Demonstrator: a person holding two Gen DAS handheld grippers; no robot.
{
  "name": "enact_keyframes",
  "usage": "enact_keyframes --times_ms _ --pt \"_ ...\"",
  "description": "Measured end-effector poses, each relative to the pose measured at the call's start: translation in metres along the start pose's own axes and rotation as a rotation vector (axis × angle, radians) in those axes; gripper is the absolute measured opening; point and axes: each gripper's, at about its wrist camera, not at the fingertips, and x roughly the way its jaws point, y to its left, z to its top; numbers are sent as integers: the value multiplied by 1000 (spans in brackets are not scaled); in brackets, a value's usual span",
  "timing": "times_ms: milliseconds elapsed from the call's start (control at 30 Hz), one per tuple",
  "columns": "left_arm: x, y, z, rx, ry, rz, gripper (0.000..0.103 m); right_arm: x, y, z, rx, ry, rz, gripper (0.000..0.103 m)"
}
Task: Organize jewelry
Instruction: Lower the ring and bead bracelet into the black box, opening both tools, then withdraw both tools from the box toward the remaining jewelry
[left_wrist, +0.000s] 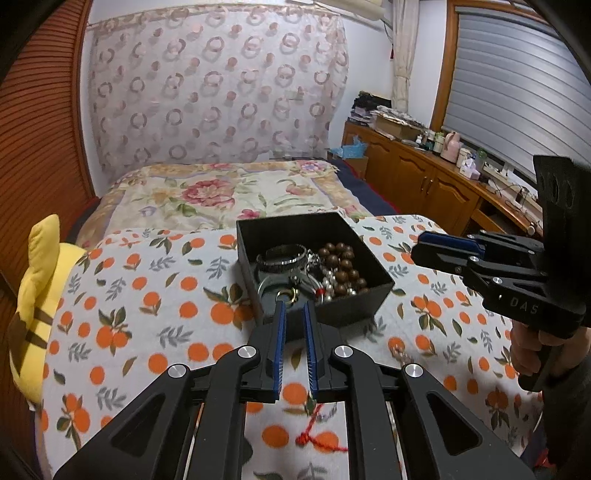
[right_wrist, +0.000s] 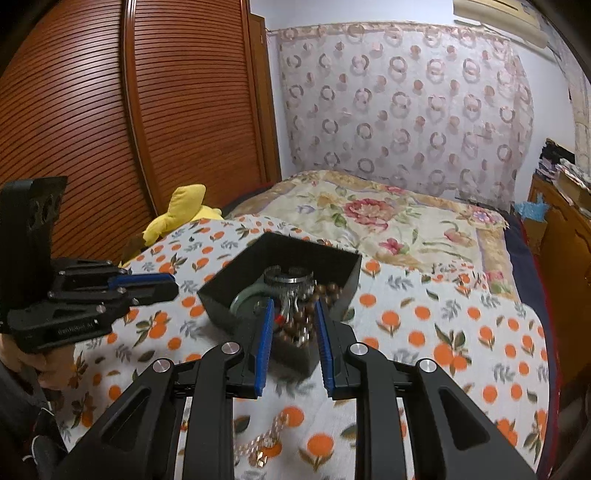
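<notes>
You have one black box, one brown wooden bead string, one dark bangle, one green ring, one red cord, one chain, one yellow plush toy, and two grippers.

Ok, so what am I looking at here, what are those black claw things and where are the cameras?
A person holds a hand-operated pinching tool in each hand. Each picture comes from a camera on one tool, looking along its fingers: the left tool in one, the right tool in the other. Both are slightly open and hold nothing. On the orange-print cloth sits a black box of jewelry, including wooden beads. A red cord and a chain lie loose on the cloth.
</notes>
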Motion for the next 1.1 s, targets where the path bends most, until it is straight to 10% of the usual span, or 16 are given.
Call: enact_keyframes --times_ms 433,1100 --pt "-10 4 -49 -9 48 27 45 -14 9 -55 37 67 -35 25" --pt "19 -13 -79 11 185 34 35 -41 27 -87 58 85 -27 25"
